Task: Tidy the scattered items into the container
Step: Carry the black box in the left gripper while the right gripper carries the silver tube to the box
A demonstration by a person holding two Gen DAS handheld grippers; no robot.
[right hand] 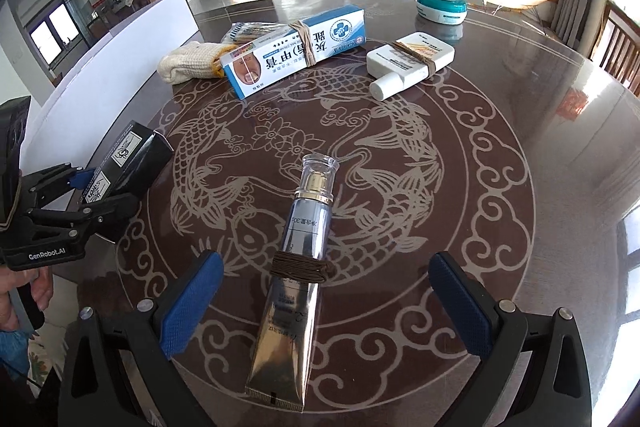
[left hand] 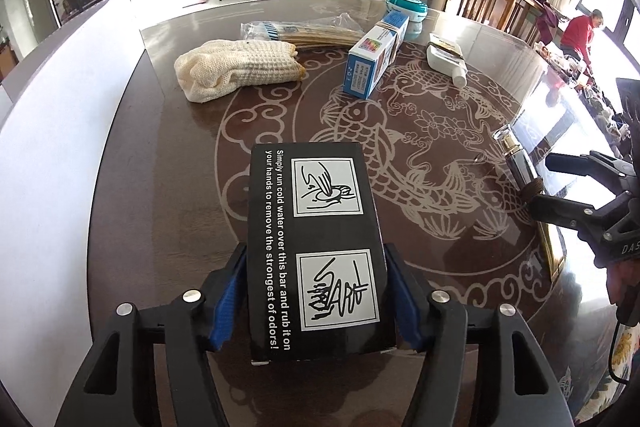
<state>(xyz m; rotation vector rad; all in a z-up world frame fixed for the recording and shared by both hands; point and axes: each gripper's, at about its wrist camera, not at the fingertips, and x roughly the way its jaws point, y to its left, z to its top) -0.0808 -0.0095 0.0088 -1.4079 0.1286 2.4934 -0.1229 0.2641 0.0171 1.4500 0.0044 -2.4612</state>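
A black box (left hand: pixel 316 247) with white print and two hand-washing pictures sits between the blue pads of my left gripper (left hand: pixel 316 255), which is shut on its two long sides. The right wrist view shows the same box (right hand: pixel 132 155) in that gripper (right hand: pixel 86 193) at the table's left edge. A silver tube (right hand: pixel 296 267) with a clear cap and a brown cord band lies on the table. It points away from me, between the wide-apart fingers of my open right gripper (right hand: pixel 326 261), and neither pad touches it. I see no container in either view.
On the far half of the dark, fish-patterned table (right hand: pixel 460 195) lie a cream knitted glove (left hand: pixel 236 71), a bag of sticks (left hand: pixel 296 33), a blue and white carton (right hand: pixel 296 47), a white bottle (right hand: pixel 412 61) and a teal round tin (right hand: pixel 440 5). A person in red (left hand: pixel 578 35) stands far right.
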